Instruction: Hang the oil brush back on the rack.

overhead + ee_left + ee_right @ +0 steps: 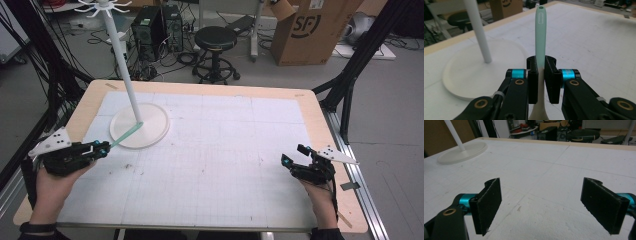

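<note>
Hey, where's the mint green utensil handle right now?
In the high view the mint green handle is at the table's left, clamped in the left gripper, its tip over the white stand base.

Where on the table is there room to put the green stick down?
Most of the white mat lies bare: the whole middle, between the stand's round base and the right gripper, and the far right corner. It is crowded only at the left, where the left gripper holds the green stick over that base.
</note>
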A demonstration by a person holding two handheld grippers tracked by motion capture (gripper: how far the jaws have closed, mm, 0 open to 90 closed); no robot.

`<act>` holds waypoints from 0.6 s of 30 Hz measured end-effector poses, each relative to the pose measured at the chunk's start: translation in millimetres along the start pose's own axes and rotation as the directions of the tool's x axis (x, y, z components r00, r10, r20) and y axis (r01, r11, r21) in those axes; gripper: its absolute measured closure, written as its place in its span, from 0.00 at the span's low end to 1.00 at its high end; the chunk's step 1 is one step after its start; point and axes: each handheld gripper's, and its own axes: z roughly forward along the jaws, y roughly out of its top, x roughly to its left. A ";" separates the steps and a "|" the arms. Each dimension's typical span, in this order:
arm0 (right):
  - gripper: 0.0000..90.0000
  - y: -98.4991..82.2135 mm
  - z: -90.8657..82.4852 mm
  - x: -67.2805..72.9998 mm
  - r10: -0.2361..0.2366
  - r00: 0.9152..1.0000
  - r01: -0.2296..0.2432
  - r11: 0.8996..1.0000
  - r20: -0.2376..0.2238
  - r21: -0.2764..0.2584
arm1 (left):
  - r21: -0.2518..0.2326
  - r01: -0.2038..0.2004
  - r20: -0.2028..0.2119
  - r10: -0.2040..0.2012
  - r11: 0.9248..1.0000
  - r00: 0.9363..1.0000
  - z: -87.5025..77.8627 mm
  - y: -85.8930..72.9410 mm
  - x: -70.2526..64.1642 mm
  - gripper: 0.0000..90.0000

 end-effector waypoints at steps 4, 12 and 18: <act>0.18 0.0 0.8 0.4 -0.003 1.000 0.003 1.000 0.000 0.002 | -0.053 0.043 -0.015 -0.044 0.998 0.999 -14.1 15.1 6.7 0.91; 0.18 0.1 1.2 -0.1 -0.010 1.000 0.010 1.000 0.000 0.005 | -0.076 0.036 -0.041 -0.039 0.996 0.998 -39.5 52.5 14.5 0.91; 0.18 0.6 0.7 0.0 -0.003 1.000 0.003 1.000 -0.005 0.001 | -0.105 0.020 -0.070 -0.028 0.994 0.997 -54.4 80.9 19.2 0.91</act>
